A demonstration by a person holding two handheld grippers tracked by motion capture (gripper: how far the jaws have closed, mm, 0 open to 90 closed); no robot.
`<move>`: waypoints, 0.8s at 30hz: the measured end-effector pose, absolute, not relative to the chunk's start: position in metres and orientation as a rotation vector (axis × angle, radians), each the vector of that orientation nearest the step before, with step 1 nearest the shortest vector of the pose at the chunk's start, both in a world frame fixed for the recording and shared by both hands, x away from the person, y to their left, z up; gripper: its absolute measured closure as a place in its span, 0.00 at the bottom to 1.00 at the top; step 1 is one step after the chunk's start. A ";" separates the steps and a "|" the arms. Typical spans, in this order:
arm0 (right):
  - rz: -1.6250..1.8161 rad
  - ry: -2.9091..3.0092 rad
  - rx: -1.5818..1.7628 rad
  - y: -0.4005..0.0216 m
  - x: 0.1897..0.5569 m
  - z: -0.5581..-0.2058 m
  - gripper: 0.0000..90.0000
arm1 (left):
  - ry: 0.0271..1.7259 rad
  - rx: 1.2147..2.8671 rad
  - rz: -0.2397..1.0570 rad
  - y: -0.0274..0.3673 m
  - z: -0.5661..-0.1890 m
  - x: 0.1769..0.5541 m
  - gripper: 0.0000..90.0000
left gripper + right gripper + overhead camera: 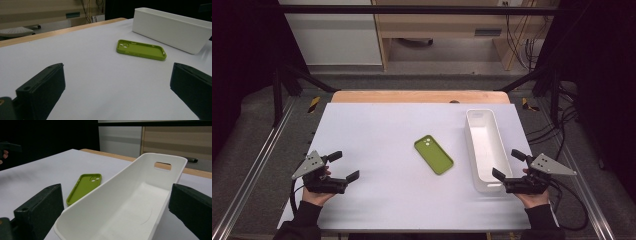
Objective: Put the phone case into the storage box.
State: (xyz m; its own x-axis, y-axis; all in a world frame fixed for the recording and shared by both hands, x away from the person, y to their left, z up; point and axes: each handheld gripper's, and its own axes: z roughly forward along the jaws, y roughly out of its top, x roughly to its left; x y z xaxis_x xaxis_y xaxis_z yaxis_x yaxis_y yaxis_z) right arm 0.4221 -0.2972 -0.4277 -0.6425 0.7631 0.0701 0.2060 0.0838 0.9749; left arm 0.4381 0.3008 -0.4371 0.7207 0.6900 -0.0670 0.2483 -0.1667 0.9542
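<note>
A green phone case (433, 154) lies flat, hollow side up, near the middle of the white table (387, 200); it also shows in the left gripper view (141, 49) and the right gripper view (83, 187). Right of it stands a long white bin (484, 148), empty (130, 205), its side wall seen from the left gripper (172, 30). My left gripper (343, 166) rests open at the table's front left, well apart from the case (117, 85). My right gripper (508, 164) is open at the bin's near end, its jaws standing to either side of that end (115, 207).
A wooden strip (419, 96) runs along the table's far edge. Black frame bars (287, 85) rise at both back corners. Cables (567, 125) hang off the right side. Bare table lies between the left gripper and the case.
</note>
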 end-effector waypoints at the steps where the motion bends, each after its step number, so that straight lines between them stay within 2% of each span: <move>1: 1.589 1.905 0.953 -0.297 0.422 -0.428 0.00 | 0.748 1.739 0.462 0.301 -0.437 0.438 0.00; 24: 1.582 1.915 0.943 -0.295 0.421 -0.425 0.00 | 0.754 1.796 0.445 0.276 -0.431 0.439 0.00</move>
